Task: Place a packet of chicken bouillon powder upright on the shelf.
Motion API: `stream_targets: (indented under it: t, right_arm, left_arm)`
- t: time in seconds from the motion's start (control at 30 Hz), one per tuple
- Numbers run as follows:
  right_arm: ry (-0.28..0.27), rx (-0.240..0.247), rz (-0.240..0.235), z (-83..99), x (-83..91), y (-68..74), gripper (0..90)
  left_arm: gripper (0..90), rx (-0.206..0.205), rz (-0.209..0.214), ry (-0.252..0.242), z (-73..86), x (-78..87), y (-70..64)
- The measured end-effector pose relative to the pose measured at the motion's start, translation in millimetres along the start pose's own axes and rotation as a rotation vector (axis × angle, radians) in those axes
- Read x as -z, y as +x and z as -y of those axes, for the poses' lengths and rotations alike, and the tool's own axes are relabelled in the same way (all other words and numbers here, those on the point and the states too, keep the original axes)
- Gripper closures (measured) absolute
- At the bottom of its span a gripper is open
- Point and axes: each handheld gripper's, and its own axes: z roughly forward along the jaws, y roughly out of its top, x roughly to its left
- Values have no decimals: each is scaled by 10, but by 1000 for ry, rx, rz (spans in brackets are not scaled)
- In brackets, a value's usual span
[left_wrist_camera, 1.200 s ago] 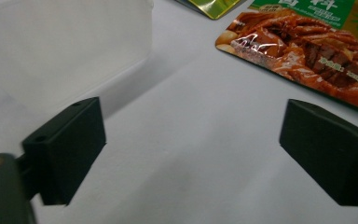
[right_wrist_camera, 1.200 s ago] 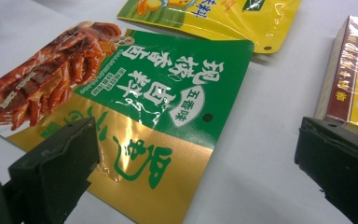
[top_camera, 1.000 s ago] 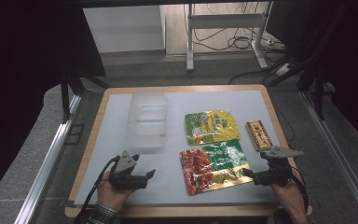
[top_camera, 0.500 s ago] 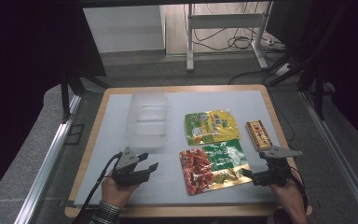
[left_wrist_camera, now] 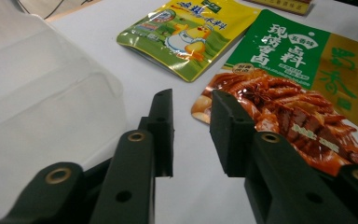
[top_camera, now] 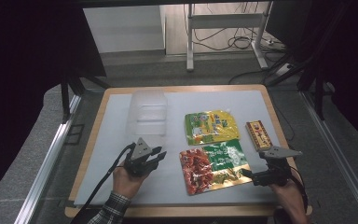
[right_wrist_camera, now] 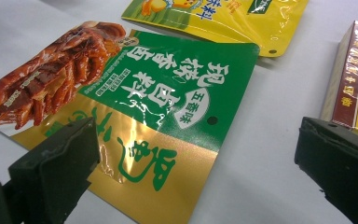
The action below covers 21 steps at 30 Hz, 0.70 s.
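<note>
High view first: the person's left tool (top_camera: 157,155) hovers low over the pale surface (top_camera: 116,140), just below the clear plastic container (top_camera: 148,113), its jaws a little apart and holding nothing. The right tool (top_camera: 248,173) sits at the gold corner of the red-and-green snack pouch (top_camera: 214,163), jaws spread wide and empty. A yellow pouch (top_camera: 211,126) lies just above that pouch, and a small brown-and-gold box (top_camera: 258,134) lies at the right edge. The surface is a light mat on a wood-edged table; beyond it are a grey floor, dark curtains, a metal stand and loose cables.

Left gripper view: the black jaws stand narrowly parted between the container (left_wrist_camera: 42,107) and the red-and-green pouch (left_wrist_camera: 303,93), touching neither, with the yellow pouch (left_wrist_camera: 191,32) farther off.

Right gripper view: the open jaws frame the pouch's (right_wrist_camera: 158,107) gold end; the left jaw is over its corner, the right jaw is near the box (right_wrist_camera: 354,88).

To my eye the risk is plain: the pouch lies flat and glossy, so a shallow pinch may slip or merely push it along. The wide right jaw could also nudge the box.
</note>
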Motion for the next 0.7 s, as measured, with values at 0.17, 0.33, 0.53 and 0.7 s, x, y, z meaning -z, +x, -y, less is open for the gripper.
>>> stream_targets:
  t: [0.17,0.33,0.53,0.7]
  right_arm:
    - [5,-3,-10,-3,-2,3,1]
    - [0,-2,-13,-3,1,1,1]
    - [8,8,-18,-4,-9,8,1]
    - [9,8,-19,-3,-9,8,1]
  left_arm:
    - [780,-7,31,14,-88,-163,-8]
    - [822,2,40,21,-143,-307,-13]
    - [861,-19,36,41,-198,-506,-31]
    - [895,0,36,49,-228,-675,-9]
